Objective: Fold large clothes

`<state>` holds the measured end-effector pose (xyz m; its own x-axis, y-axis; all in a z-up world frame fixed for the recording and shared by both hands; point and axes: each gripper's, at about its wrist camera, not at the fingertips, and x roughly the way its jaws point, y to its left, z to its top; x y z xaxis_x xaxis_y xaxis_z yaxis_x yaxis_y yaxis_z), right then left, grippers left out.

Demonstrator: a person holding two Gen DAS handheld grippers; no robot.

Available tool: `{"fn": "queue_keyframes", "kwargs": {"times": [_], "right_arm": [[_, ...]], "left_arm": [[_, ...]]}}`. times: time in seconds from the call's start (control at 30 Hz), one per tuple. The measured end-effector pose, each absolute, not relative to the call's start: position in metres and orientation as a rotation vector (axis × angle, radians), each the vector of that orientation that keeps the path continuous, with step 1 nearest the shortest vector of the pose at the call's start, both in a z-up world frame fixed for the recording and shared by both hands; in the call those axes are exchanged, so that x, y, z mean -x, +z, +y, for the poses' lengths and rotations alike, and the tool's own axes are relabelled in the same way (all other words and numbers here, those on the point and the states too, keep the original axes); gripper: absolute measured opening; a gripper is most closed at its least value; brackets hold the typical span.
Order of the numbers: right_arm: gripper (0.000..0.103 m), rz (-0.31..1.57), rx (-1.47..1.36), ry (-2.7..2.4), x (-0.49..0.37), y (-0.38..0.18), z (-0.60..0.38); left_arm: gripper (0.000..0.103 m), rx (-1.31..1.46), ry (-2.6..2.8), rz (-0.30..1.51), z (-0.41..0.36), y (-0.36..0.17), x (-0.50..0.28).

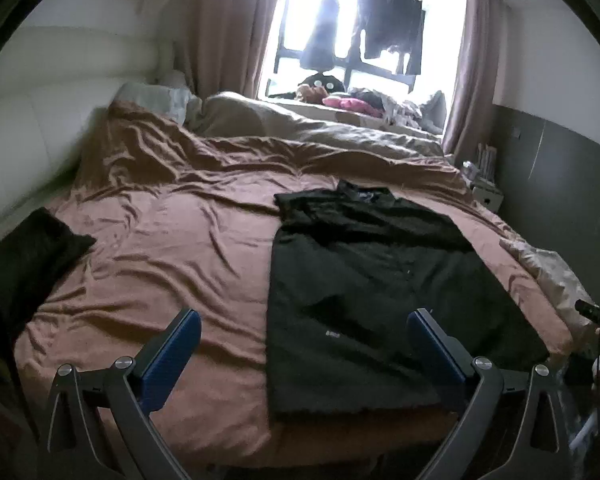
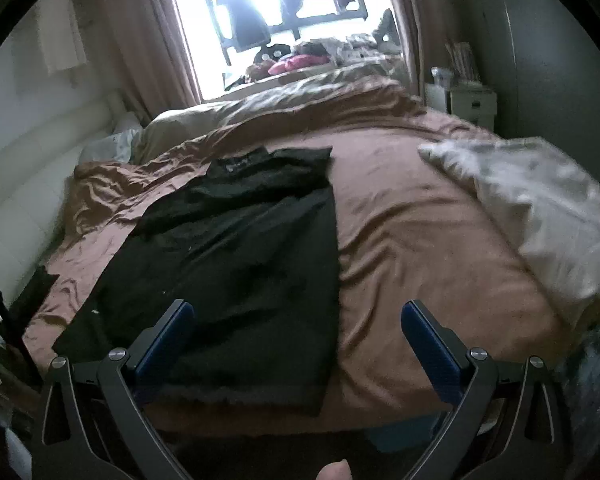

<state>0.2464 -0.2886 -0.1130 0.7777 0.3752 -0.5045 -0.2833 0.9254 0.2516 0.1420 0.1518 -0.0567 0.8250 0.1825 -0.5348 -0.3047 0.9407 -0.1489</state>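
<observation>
A large black garment (image 1: 364,280) lies spread on the brown bed cover (image 1: 172,240), folded lengthwise into a long strip, with its collar at the far end. My left gripper (image 1: 304,320) hangs open above the near edge of the bed, with the garment's near left edge between and beyond its blue pads (image 1: 176,344). In the right wrist view the same garment (image 2: 228,264) reaches the near edge of the bed. My right gripper (image 2: 298,312) is open above the garment's near right corner. Neither gripper holds anything.
Another dark piece of cloth (image 1: 24,256) lies at the bed's left edge. A pale pillow or blanket (image 2: 528,200) sits at the right side. A bunched duvet (image 1: 300,128) and a window (image 1: 340,28) with hanging clothes are at the far end. A fingertip (image 2: 334,472) shows at the bottom.
</observation>
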Motion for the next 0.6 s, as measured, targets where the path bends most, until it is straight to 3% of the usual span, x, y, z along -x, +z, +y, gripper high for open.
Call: {"fn": "queue_keyframes", "kwargs": {"times": [0.3, 0.5, 0.6], "right_arm": [[0.103, 0.660, -0.204, 0.370, -0.251, -0.140, -0.290], [0.080, 0.727, -0.273, 0.396, -0.270, -0.157, -0.295], [0.077, 0.763, -0.324, 0.412, -0.284, -0.167, -0.299]], "left_arm": [[0.102, 0.358, 0.213, 0.622, 0.178, -0.099, -0.133], [0.082, 0.483, 0.190, 0.720, 0.193, -0.143, -0.146], [0.077, 0.545, 0.178, 0.763, 0.196, -0.162, -0.156]]}}
